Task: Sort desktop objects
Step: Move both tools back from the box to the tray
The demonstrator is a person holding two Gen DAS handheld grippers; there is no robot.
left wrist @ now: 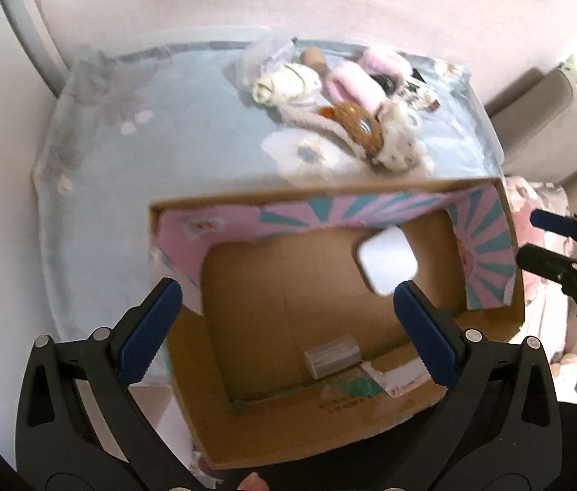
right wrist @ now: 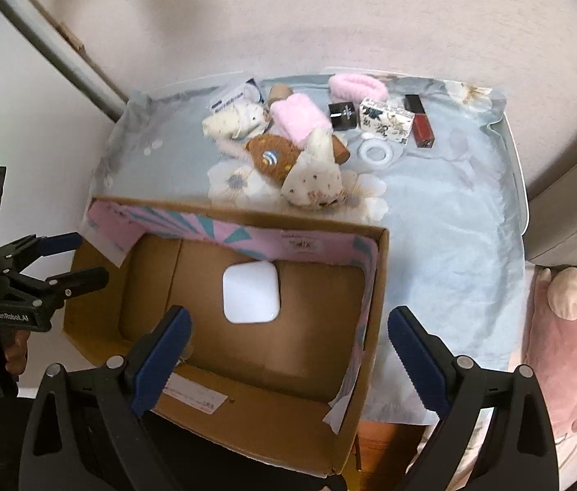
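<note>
White and glossy, a small rounded-square case (right wrist: 251, 292) lies flat on the brown floor of the cardboard box (right wrist: 378, 298), near the far wall with its pink and teal printed lining; in the left wrist view a small clear plastic packet (left wrist: 332, 356) also lies on the box floor near the front wall. Both tools are above the box with nothing in them: the left gripper (left wrist: 284, 329) has its blue pads spread wide over the box floor, and the right gripper (right wrist: 290, 354) is likewise released, its pads straddling the box's right wall. So the step in hand looks like the end of a drop-off, with the box serving as the collecting place. The rest of the job waits beyond the far wall, on the pale blue flowered cloth over the tabletop (right wrist: 452, 221): a heap of soft things including a brown knitted pouch (right wrist: 274, 157), a pink fluffy roll (right wrist: 298, 116) and cream spotted fabric pieces (right wrist: 315, 180), then a pink scrunchie (right wrist: 355, 84), a black box (right wrist: 343, 116), a floral printed box (right wrist: 386, 120), a red lipstick tube (right wrist: 421, 125) and a white ring (right wrist: 376, 151). The next move probably calls for carrying an empty gripper forward over the wall and lining it up on one item; the tangled heap may need care so only one piece comes away.
</note>
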